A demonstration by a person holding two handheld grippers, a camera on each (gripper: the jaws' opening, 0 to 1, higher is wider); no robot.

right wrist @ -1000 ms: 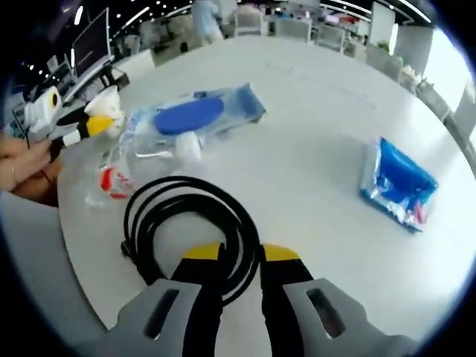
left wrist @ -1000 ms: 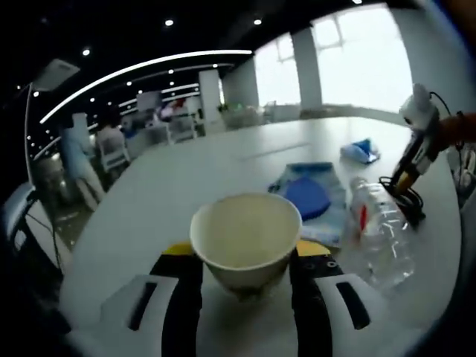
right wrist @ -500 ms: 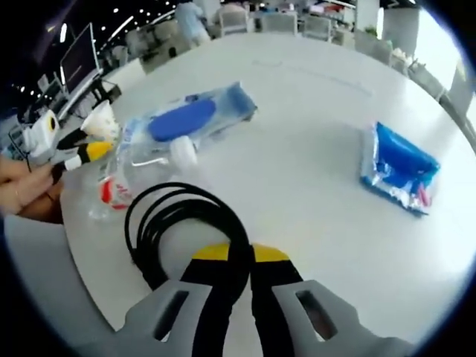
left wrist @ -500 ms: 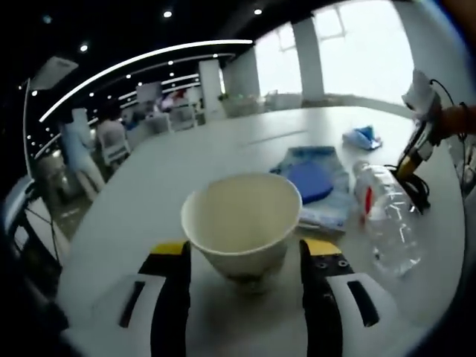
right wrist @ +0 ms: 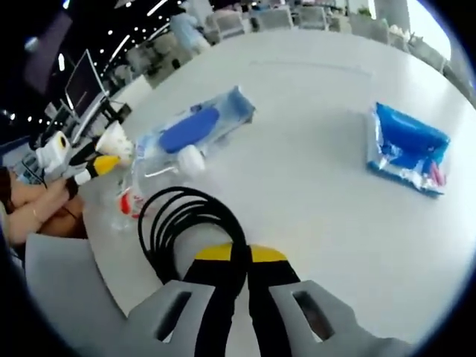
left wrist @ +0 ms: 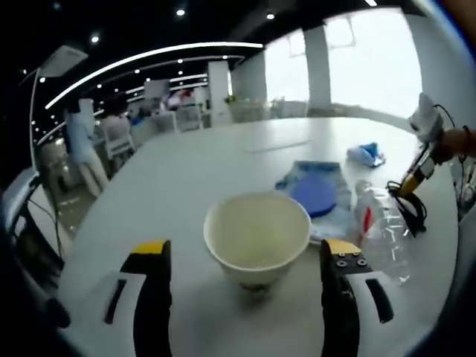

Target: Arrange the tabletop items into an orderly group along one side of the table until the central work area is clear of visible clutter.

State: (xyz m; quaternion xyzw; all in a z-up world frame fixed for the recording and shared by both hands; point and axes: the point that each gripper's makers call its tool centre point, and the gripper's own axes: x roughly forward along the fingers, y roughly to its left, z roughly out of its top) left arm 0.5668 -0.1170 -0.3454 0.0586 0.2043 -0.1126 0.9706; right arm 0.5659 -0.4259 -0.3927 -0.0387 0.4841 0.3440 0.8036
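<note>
A cream paper cup (left wrist: 256, 242) stands upright on the white table (left wrist: 186, 178), between the jaws of my left gripper (left wrist: 244, 251), which is open and clear of the cup on both sides. To its right lie a clear bottle with a red label (left wrist: 375, 230) and a blue pouch (left wrist: 316, 193). My right gripper (right wrist: 239, 256) is shut on a coiled black cable (right wrist: 190, 223) at the table's near edge. The right gripper view also takes in the bottle (right wrist: 149, 175), the pouch (right wrist: 197, 126), the cup (right wrist: 115, 137) and the left gripper (right wrist: 74, 160).
A small blue packet (right wrist: 407, 149) lies apart on the table, also seen far off as the small blue packet (left wrist: 364, 154). A person's hand (right wrist: 37, 216) holds the left gripper. Chairs and people stand beyond the table's far edge.
My left gripper's jaws have spread apart and let go of the cup, which stands on the table. My right gripper's jaws have shut on the black cable.
</note>
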